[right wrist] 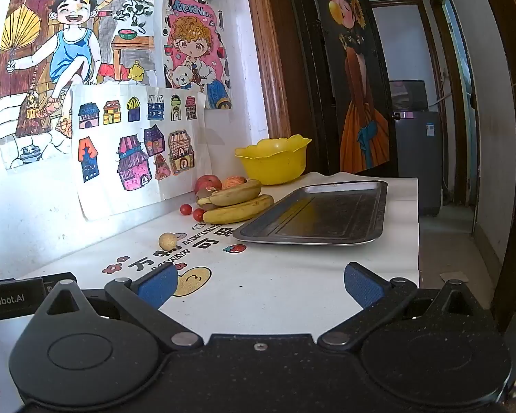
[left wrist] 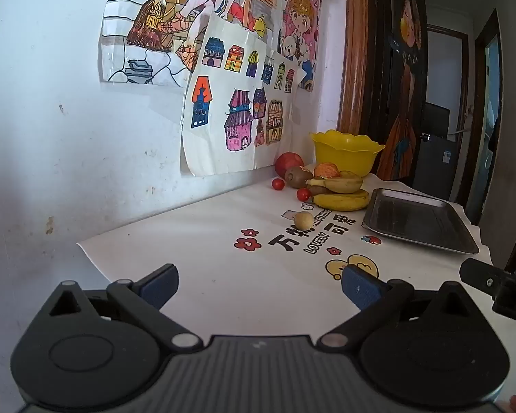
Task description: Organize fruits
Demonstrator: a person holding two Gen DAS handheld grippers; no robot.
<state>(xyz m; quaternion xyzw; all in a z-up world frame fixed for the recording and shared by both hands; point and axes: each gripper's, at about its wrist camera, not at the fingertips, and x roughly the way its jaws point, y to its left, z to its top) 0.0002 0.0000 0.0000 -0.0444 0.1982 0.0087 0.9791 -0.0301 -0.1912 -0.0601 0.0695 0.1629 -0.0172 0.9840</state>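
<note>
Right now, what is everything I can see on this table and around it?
Bananas: two, yellow, stacked beside the tray, in front of the bowl.
Apples: two, red, by the wall behind the bananas.
Kiwi: at least one, brown, tucked against the bananas.
Cherry tomatoes: two, red, left of the bananas.
Small round fruit: one, tan, alone on the printed cloth.
Bowl: one, yellow, at the back of the table.
Tray: one, dark metal, no fruit in it, right of the fruit.
Tablecloth: one, white with cartoon prints.
Drawings: several, coloured, taped on the wall.
Left gripper: black with blue pads, open, holding nothing.
Right gripper: same, open, holding nothing.
</note>
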